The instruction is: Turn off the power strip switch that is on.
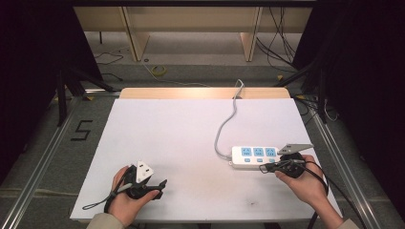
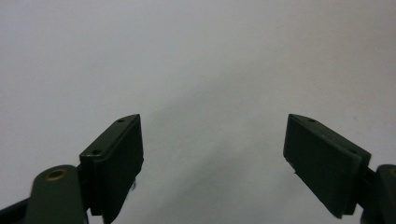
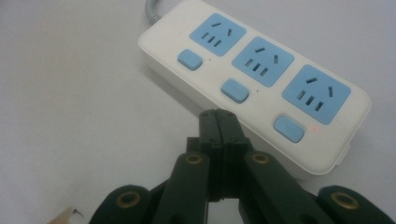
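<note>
A white power strip (image 1: pixel 254 157) with three blue sockets and three blue switches lies on the white table at the right; its grey cord (image 1: pixel 228 121) runs to the far edge. In the right gripper view the strip (image 3: pixel 261 79) lies just beyond my right gripper (image 3: pixel 217 114), whose jaws are pressed together with nothing between them, their tips at the strip's near edge below the middle switch (image 3: pixel 235 90). A small red light (image 3: pixel 315 129) glows by the right switch. My left gripper (image 1: pixel 160 187) rests at the table's near left, open (image 2: pixel 212 149) over bare white surface.
The white table top (image 1: pixel 181 138) spans the middle, with a wooden strip along its far edge. Metal rails flank the table, and a "5" mark (image 1: pixel 81 130) lies on the floor at the left. Cables (image 1: pixel 279 45) trail on the floor behind.
</note>
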### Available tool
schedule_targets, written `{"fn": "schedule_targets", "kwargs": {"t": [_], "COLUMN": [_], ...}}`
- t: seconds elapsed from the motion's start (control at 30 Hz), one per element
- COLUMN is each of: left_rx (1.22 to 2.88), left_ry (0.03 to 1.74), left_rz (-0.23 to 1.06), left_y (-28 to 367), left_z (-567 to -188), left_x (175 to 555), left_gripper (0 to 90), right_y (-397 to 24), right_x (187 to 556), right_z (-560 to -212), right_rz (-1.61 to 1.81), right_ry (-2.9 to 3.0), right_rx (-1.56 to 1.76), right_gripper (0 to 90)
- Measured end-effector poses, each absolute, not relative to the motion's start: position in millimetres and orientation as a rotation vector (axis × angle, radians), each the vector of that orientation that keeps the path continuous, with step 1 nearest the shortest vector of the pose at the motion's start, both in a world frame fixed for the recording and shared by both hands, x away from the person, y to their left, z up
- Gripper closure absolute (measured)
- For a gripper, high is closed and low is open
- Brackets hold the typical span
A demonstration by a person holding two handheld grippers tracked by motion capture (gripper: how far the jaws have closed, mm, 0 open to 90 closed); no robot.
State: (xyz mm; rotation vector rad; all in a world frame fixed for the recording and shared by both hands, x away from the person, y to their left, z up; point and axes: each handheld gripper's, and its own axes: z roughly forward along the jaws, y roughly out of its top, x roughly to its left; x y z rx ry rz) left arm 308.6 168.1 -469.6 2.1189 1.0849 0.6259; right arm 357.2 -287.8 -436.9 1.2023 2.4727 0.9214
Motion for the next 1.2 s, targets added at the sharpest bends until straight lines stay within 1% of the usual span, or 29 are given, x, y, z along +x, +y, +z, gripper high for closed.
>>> {"fn": "schedule_targets", "kwargs": {"t": [1.2], "left_rx": [2.116], "left_ry": [1.085], "left_rz": [0.63], "left_y": [167.9], "left_z": [-469.4], "left_x": [308.8], "left_gripper": [19.9], "right_y": [-294.2], "right_x": [369.9], "right_z": [-433.5], "right_rz": [0.897], "right_ry": [2.457], "right_rx": [1.25], "right_gripper": [90.0]}}
